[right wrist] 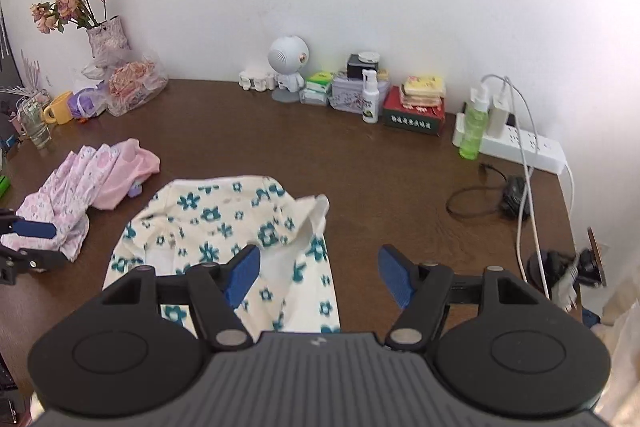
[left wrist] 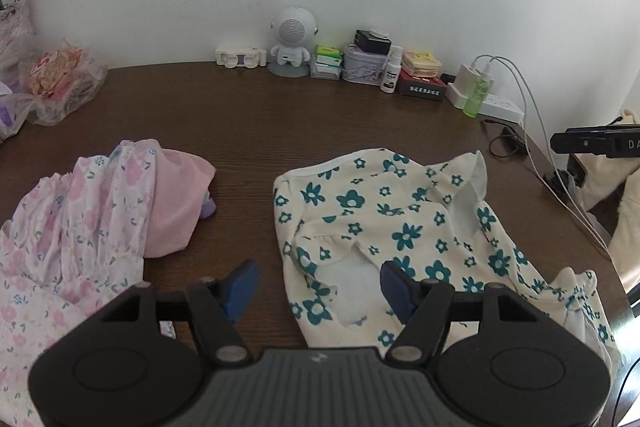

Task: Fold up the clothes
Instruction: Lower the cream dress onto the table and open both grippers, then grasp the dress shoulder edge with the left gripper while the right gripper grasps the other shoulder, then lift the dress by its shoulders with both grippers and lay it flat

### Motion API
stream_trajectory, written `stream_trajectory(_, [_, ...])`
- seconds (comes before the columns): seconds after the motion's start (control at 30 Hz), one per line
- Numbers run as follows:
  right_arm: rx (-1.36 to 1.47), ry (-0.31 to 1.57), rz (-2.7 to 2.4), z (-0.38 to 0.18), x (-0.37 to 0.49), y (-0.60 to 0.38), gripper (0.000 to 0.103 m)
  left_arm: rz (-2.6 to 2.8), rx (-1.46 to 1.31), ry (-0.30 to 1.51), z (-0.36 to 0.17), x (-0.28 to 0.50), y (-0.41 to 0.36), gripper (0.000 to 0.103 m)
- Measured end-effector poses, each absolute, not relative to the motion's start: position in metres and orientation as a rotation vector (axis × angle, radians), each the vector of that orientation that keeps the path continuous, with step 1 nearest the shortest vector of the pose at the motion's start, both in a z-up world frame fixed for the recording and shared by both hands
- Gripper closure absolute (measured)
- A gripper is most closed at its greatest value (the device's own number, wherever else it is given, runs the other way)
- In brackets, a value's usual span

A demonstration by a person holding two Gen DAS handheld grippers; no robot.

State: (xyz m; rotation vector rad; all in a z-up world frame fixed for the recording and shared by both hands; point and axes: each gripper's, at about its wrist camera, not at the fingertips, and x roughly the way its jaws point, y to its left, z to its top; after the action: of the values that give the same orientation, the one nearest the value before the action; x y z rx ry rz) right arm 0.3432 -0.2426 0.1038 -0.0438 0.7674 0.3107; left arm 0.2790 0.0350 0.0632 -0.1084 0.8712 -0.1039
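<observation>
A cream garment with teal flowers [left wrist: 400, 227] lies crumpled and partly spread on the brown table [left wrist: 260, 115], its white inside showing at some folds. My left gripper [left wrist: 319, 279] hovers open over its near left edge, nothing between the blue pads. In the right wrist view the same garment [right wrist: 224, 219] lies left of centre. My right gripper [right wrist: 319, 267] stands open above its near right edge, also with nothing in it. A pile of pink floral clothes [left wrist: 80, 227] lies to the left, and the left gripper [right wrist: 36, 243] shows beside that pile [right wrist: 92, 187].
Along the back wall stand a white robot-shaped speaker [right wrist: 286, 67], small boxes and a tin [right wrist: 356, 91], spray bottles [right wrist: 472, 127] and a power strip [right wrist: 528, 147] with cables [right wrist: 520, 211] trailing over the table's right edge. A flower vase [right wrist: 106, 35], a plastic bag [right wrist: 132, 83] and a yellow mug [right wrist: 60, 109] crowd the back left.
</observation>
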Motion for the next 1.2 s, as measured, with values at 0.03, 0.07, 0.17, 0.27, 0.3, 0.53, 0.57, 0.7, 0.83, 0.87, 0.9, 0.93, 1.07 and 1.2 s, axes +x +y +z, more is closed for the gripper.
stream_trajectory(0.03, [-0.029, 0.781, 0.324, 0.104, 0.364, -0.236, 0.036, -0.095, -0.126, 0.89, 0.057, 0.293, 0.038, 0.037])
stream_trajectory(0.07, [-0.01, 0.799, 0.338, 0.103, 0.386, -0.229, 0.037, -0.086, -0.143, 0.909, 0.05, 0.306, 0.041, 0.037])
stream_trajectory(0.17, [0.011, 0.883, 0.349, 0.081, 0.444, -0.211, 0.053, -0.061, -0.194, 0.964, 0.03, 0.347, 0.049, 0.044])
stream_trajectory(0.27, [-0.002, 0.967, 0.358, 0.051, 0.489, -0.188, 0.061, -0.069, -0.213, 0.998, 0.013, 0.369, 0.054, 0.053])
stream_trajectory(0.3, [-0.014, 0.99, 0.363, 0.039, 0.498, -0.181, 0.061, -0.07, -0.221, 1.005, 0.008, 0.374, 0.056, 0.055])
stream_trajectory(0.53, [-0.067, 1.072, 0.445, -0.007, 0.524, -0.157, 0.061, -0.116, -0.283, 1.031, -0.006, 0.39, 0.064, 0.061])
stream_trajectory(0.57, [-0.078, 1.079, 0.455, -0.01, 0.525, -0.154, 0.062, -0.119, -0.277, 1.029, -0.006, 0.391, 0.063, 0.065])
stream_trajectory(0.7, [-0.116, 1.096, 0.49, -0.018, 0.525, -0.144, 0.073, -0.128, -0.229, 1.018, -0.007, 0.393, 0.056, 0.084])
stream_trajectory(0.83, [-0.167, 1.088, 0.512, -0.02, 0.521, -0.134, 0.094, -0.127, -0.188, 0.994, -0.006, 0.392, 0.053, 0.098])
stream_trajectory(0.87, [-0.174, 1.078, 0.502, -0.018, 0.52, -0.133, 0.099, -0.127, -0.181, 0.985, -0.005, 0.391, 0.053, 0.099])
stream_trajectory(0.9, [-0.173, 1.059, 0.494, -0.015, 0.518, -0.133, 0.099, -0.128, -0.174, 0.974, -0.004, 0.39, 0.053, 0.099])
stream_trajectory(0.93, [-0.17, 1.038, 0.487, -0.011, 0.516, -0.134, 0.1, -0.127, -0.167, 0.953, 0.0, 0.387, 0.053, 0.099])
stream_trajectory(1.07, [-0.146, 0.918, 0.461, 0.019, 0.502, -0.142, 0.1, -0.125, -0.139, 0.824, 0.043, 0.372, 0.054, 0.1])
stream_trajectory(1.2, [-0.095, 0.719, 0.453, 0.088, 0.469, -0.155, 0.1, -0.104, -0.077, 0.642, 0.116, 0.348, 0.05, 0.1])
